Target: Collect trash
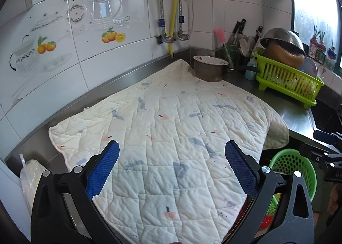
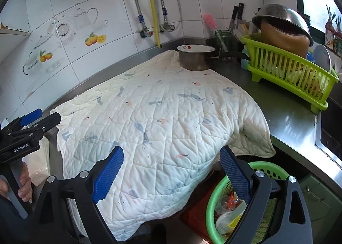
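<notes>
Both grippers, left (image 1: 172, 167) and right (image 2: 172, 176), hang with jaws spread wide and nothing between them, above a quilted cloth (image 2: 154, 128) on the table (image 2: 286, 120).
Trash sits in a green basket (image 2: 210, 207) below the table edge: clear plastic cups and orange scraps. The left gripper's body reads "GenRobot.AI".

The right gripper (image 2: 172, 171) hangs over a quilted cloth (image 2: 162, 124) on the steel tabletop (image 2: 286, 115), jaws wide apart and empty — below them a green basket (image 2: 211, 207) holds cups and wrappers.
</notes>
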The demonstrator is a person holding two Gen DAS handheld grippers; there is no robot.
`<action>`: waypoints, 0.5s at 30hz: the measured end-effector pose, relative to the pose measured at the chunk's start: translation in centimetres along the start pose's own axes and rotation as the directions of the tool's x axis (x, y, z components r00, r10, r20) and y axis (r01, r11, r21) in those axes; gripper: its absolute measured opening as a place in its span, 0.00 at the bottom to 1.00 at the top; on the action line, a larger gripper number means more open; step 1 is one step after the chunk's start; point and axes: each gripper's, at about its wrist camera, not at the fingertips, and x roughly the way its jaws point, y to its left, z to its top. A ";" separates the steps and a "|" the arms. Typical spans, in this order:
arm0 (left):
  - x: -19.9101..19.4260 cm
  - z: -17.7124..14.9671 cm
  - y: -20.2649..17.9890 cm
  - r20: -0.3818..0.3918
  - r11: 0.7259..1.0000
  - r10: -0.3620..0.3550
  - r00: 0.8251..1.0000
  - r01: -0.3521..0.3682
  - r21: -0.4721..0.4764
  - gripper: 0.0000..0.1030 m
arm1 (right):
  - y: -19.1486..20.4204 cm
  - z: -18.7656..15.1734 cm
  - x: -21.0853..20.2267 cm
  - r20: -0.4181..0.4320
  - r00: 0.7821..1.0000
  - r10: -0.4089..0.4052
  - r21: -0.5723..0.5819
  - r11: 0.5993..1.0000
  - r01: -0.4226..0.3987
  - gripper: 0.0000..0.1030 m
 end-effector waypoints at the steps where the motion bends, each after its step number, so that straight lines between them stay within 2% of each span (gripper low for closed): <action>1: -0.2 -0.1 0.2 0.003 1.000 0.001 1.000 -0.001 0.001 0.95 | 0.2 0.1 0.0 0.001 1.000 0.001 -0.005 1.000 -0.001 0.86; 7: -0.7 -0.4 0.7 0.006 1.000 0.005 1.000 -0.005 -0.001 0.95 | 0.7 0.3 0.0 0.006 1.000 -0.001 -0.016 1.000 0.001 0.86; 15: -1.4 -0.7 0.4 0.013 0.999 -0.048 0.999 0.048 0.007 0.95 | 0.9 0.6 -0.4 0.022 1.000 -0.007 -0.026 1.000 0.008 0.87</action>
